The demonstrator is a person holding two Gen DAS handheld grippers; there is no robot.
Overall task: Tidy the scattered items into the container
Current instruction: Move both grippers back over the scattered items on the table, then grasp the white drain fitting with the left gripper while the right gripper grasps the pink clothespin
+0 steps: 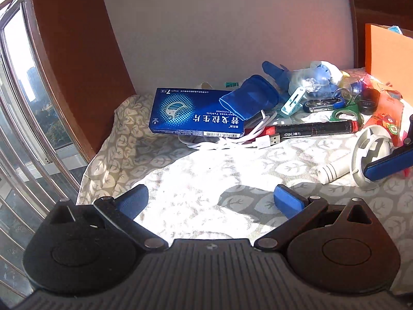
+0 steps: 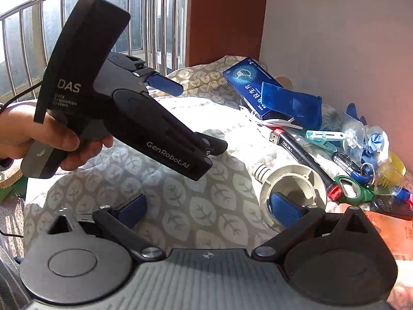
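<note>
White funnel around right gripper finger; fingers spread wide.

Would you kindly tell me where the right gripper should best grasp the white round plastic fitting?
Probably its thin raised rim: the white round plastic fitting lies open side up, and the right gripper already has one finger inside the cup, so closing from above pinches the wall.

Bare leaf-print cloth ahead, clutter pile crowding wall, white fitting blocking right.
</note>
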